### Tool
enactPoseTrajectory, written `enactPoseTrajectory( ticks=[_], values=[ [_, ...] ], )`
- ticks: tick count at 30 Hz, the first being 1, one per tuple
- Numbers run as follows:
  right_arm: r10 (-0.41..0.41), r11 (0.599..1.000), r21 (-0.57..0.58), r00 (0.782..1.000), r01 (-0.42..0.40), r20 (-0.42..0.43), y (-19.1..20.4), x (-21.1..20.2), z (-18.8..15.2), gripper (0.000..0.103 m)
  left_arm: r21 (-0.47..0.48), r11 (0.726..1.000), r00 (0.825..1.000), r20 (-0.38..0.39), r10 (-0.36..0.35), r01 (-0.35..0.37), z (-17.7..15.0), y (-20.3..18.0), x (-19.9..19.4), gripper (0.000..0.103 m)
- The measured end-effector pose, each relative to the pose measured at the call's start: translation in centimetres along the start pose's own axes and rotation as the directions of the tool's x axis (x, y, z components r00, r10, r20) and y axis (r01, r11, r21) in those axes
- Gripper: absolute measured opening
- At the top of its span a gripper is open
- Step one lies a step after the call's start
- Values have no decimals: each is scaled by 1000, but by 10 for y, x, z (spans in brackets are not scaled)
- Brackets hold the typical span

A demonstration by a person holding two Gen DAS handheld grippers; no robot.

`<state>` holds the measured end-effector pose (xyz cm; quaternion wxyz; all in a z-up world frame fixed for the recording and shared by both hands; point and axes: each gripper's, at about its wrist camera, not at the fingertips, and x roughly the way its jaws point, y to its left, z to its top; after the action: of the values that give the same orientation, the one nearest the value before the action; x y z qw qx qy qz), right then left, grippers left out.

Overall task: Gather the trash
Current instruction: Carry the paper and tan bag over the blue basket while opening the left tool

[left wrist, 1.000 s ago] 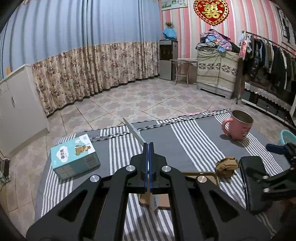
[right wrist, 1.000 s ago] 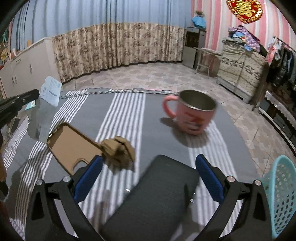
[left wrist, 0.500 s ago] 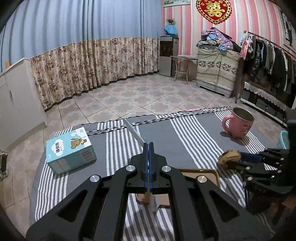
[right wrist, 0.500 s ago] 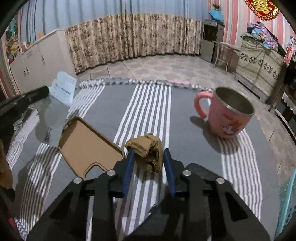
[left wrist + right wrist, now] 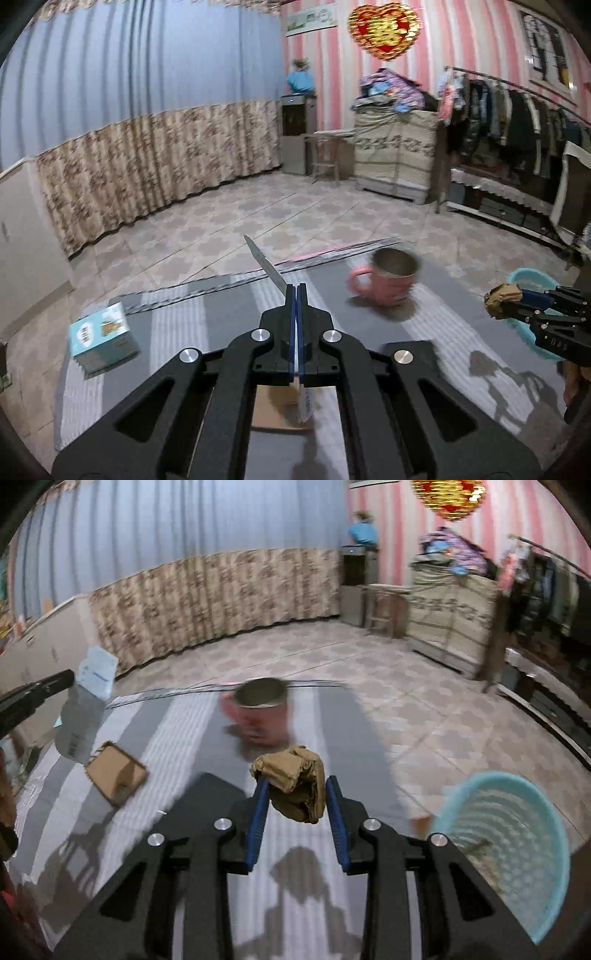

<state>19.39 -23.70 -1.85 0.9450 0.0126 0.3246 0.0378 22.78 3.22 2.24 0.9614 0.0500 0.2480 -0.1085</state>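
My right gripper is shut on a crumpled brown paper wad and holds it in the air above the striped table; it also shows in the left wrist view. A teal mesh basket stands off the table to the right, also in the left wrist view. My left gripper is shut on a thin clear plastic wrapper with a white label, which shows in the right wrist view held above the table's left side.
A pink mug stands on the grey striped cloth. A brown phone case lies at left, a black pad under my right gripper. A teal tissue box sits at the table's left.
My right gripper closed on the brown paper wad, lifted it off the table and swung right toward the teal basket. My left gripper turned right, still holding the wrapper.
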Motion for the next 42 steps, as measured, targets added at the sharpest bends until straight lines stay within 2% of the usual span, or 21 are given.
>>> enactPoseTrajectory(
  ticks=[7,12,15,20,25,30,32,34,36,38,40,42],
  values=[
    [-160,983,99,987,157,24,-100,-54,-24,32,38,991,991,5,-131,131,9,-92,-5,0],
    [-255,954,167,966,248,27,-155,-65,-48,32,84,973,977,-10,-214,215,10,-167,-2,0],
    [-267,939,231,963,254,29,-185,-66,-50,32,108,960,967,-24,-255,256,9,-210,3,0],
    [-306,927,236,952,290,31,-212,-63,-51,32,131,936,945,-43,-325,328,6,-275,15,0],
    [-317,917,258,948,305,7,-235,-62,-59,32,155,912,925,-68,-374,380,2,-325,32,0],
    [-302,901,325,953,288,-7,-260,-59,-64,32,160,902,916,-91,-391,401,-3,-353,49,0],
    [-300,897,338,954,285,-6,-262,-59,-65,32,158,905,919,-99,-382,394,-3,-355,54,16],
    [-297,896,345,955,281,-7,-265,-59,-66,32,151,914,926,-96,-365,376,-4,-354,57,49],
    [-293,896,347,956,279,-10,-266,-58,-69,32,141,922,932,-84,-353,362,-3,-349,55,57],
    [-290,898,341,957,278,-17,-264,-55,-69,32,136,933,942,-76,-327,334,-2,-342,53,71],
    [-287,904,325,958,278,-21,-260,-52,-67,32,141,954,965,-44,-260,264,-4,-330,48,88],
    [-278,911,310,960,271,-21,-253,-49,-66,32,148,968,980,-14,-201,200,-9,-318,40,95]
  ],
)
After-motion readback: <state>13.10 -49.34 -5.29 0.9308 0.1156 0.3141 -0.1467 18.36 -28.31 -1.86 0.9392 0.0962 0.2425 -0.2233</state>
